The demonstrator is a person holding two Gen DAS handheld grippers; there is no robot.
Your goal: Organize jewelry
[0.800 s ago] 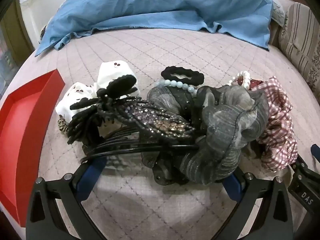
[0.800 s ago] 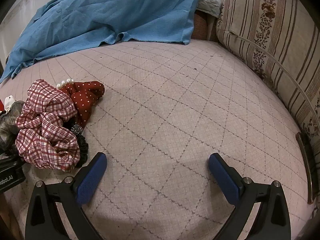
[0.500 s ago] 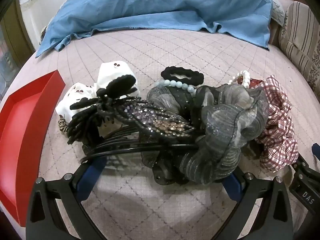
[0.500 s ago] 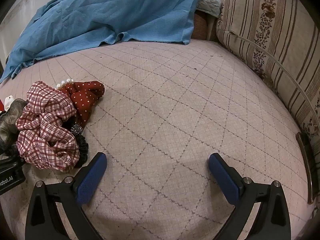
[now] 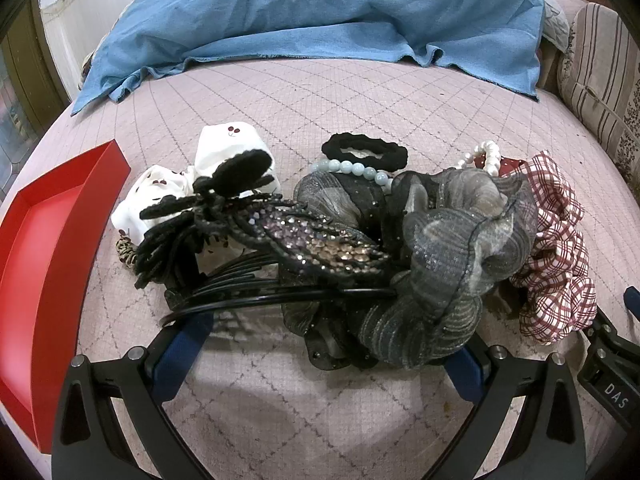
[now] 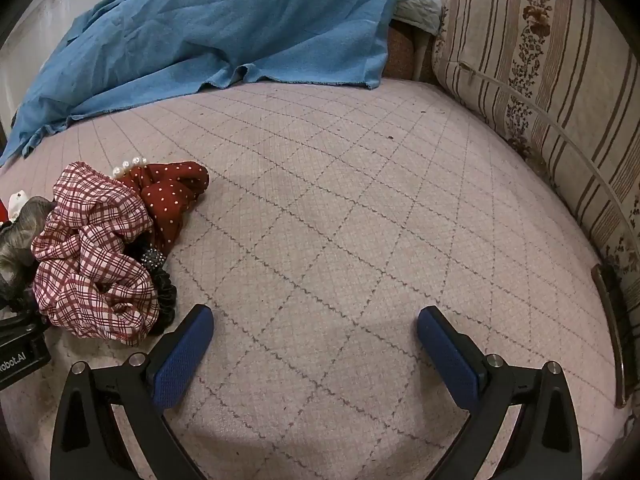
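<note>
Jewelry pile (image 5: 340, 240), with one plaid scrunchie (image 5: 556, 264) at 3 o'clock and one red tray (image 5: 52, 240) at 9, is straddled by the spread left gripper (image 5: 324, 356); the right gripper (image 6: 314, 344) is spread over bare quilt (image 6: 360, 208).

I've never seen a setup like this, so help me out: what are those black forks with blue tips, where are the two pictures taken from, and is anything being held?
Each fork is a hand-held gripper carrying its own camera. The left gripper looks onto a pile: a grey scrunchie, a rhinestone clip, a plaid scrunchie, with a red tray beside. The right gripper hangs over bare quilted bedcover. Both are open, holding nothing.
</note>
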